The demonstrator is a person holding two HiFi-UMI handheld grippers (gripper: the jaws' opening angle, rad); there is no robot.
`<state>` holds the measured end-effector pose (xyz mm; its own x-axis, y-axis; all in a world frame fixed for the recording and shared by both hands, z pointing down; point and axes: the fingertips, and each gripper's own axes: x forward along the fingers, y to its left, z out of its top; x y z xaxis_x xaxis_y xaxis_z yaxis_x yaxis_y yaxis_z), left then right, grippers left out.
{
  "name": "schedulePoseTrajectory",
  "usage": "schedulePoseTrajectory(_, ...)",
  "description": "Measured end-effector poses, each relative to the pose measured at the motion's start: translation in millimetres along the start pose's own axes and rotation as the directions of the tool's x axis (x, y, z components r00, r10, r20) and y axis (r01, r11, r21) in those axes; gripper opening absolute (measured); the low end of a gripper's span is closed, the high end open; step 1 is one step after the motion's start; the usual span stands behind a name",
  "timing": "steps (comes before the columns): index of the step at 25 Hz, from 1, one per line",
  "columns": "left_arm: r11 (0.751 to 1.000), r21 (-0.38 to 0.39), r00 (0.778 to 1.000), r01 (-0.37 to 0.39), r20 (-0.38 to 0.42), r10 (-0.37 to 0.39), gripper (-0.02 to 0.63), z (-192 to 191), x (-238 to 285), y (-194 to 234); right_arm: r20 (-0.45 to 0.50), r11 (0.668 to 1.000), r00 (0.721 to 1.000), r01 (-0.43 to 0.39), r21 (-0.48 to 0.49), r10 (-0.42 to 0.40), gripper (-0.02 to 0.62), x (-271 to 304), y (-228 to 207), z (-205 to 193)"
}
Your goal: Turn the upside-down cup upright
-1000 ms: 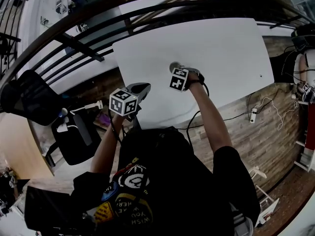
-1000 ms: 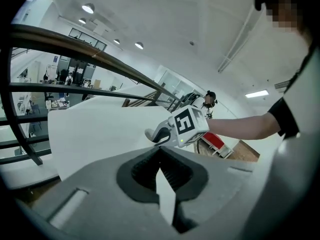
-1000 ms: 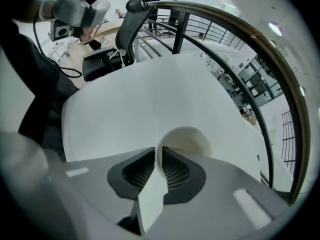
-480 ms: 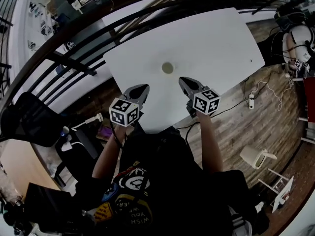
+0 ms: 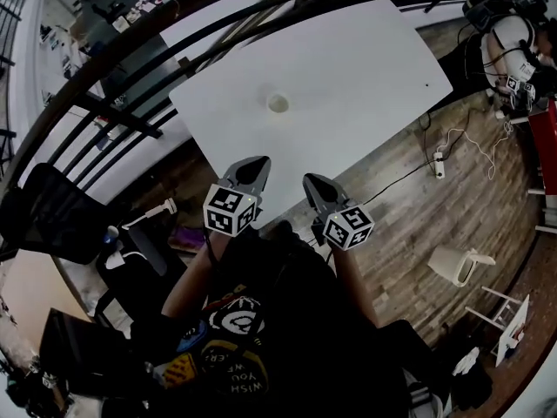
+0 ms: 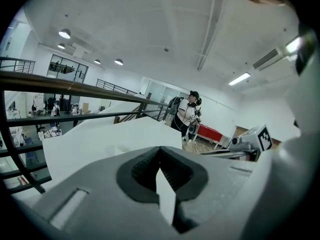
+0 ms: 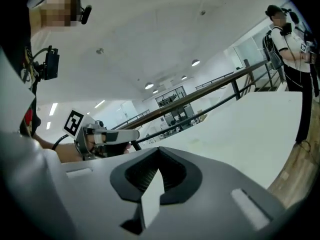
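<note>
In the head view a small pale cup (image 5: 278,103) stands alone on the white table (image 5: 365,68), mouth up as far as I can see, with nothing touching it. Both grippers hang well short of it, near the table's front edge and close to my body. The left gripper (image 5: 258,164) is shut and empty. The right gripper (image 5: 309,181) is shut and empty too. The left gripper view shows its jaws (image 6: 160,150) closed together, with the table beyond. In the right gripper view the jaws (image 7: 159,150) are also closed, and the left gripper (image 7: 102,134) shows beside them.
A dark railing (image 5: 122,68) runs along the table's far and left sides. A black chair (image 5: 43,207) stands at the left. On the wooden floor to the right lie a cable with a power strip (image 5: 438,168) and a white stool (image 5: 461,264). A person (image 5: 509,42) stands at the far right.
The right gripper let go of the cup, rolled and drew back toward me. The left gripper also pulled back. The cup now stands free on the table.
</note>
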<state>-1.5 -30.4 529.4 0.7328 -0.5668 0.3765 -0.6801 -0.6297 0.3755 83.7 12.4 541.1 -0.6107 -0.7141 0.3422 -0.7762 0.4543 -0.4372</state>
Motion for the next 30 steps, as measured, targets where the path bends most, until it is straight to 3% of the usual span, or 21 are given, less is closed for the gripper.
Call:
schedulePoseTrajectory(7,0.99,0.04,0.988,-0.139,0.069,0.136,0.005,-14,-36,-74,0.046,0.992,0.996,-0.075,-0.101,0.08,-0.005,-71,33,9)
schedulePoseTrajectory(13,0.982,0.094,0.984,-0.166,0.077,0.159,0.005,-37,-67,-134,0.08,0.991,0.991,-0.095,-0.098,0.103,-0.005,-117,44,3)
schedulePoseTrajectory(19,0.977,0.139,0.985,-0.159,0.09,0.148,0.005,-34,-82,-146,0.125,0.991,0.985,-0.111,-0.076,0.12,-0.005,-130,78,-1)
schedulePoseTrajectory(26,0.978,0.159,0.981,-0.134,0.163,0.108,0.005,13,-106,-140,0.151,0.989,0.983,-0.089,-0.12,0.106,-0.005,-120,97,26)
schedulePoseTrajectory(30,0.983,0.15,0.985,-0.106,0.153,0.083,0.005,4,-120,-130,0.149,0.988,0.984,-0.083,-0.127,0.101,-0.005,-109,110,26)
